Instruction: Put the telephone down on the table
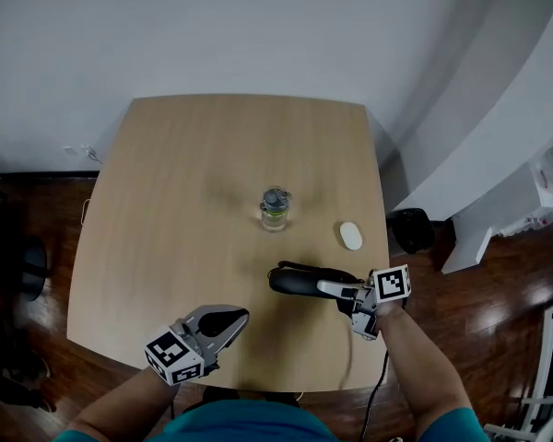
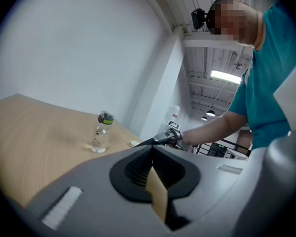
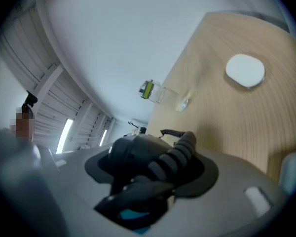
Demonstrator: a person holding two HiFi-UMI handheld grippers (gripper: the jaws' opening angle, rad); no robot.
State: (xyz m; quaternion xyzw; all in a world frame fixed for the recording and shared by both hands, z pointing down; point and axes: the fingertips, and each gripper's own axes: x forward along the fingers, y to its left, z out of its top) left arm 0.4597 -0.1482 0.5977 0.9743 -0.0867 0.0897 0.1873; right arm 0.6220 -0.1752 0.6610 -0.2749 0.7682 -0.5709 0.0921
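Nearest the camera is the person's teal shirt (image 1: 244, 422), with a bare forearm reaching out on each side.

The left claw (image 1: 235, 320) is over the near edge of the pale wooden worktop (image 1: 184, 182), left of centre. Its marker cube (image 1: 172, 355) is at the back. In the left gripper view its grey jaws are drawn together to a thin slit, the black pads almost meeting. Nothing is caught between them; only a sliver of tan worktop shows through.

To the right and a little further in, the right claw (image 1: 324, 287) is closed on the black telephone handset (image 1: 295, 281). The handset sticks out of the jaws toward the left, low over the front right part of the worktop. The head view does not settle whether it touches the wood. In the right gripper view the handset's rounded end fills the space between the pads, and its ribbed coiled cord (image 3: 175, 157) runs up over it. This claw's marker cube (image 1: 393, 284) sits by the wrist.

Just beyond the right claw, near the worktop's right edge, lies a white mouse (image 1: 351, 236), apart from the handset.

Further in, about the middle of the worktop, a small clear bottle (image 1: 275, 208) stands upright. It has a dark cap with a green band, and it is well apart from both claws.

Behind the worktop's far edge rises a plain pale wall (image 1: 258, 26). Dark wooden floor (image 1: 46, 219) shows on both sides.
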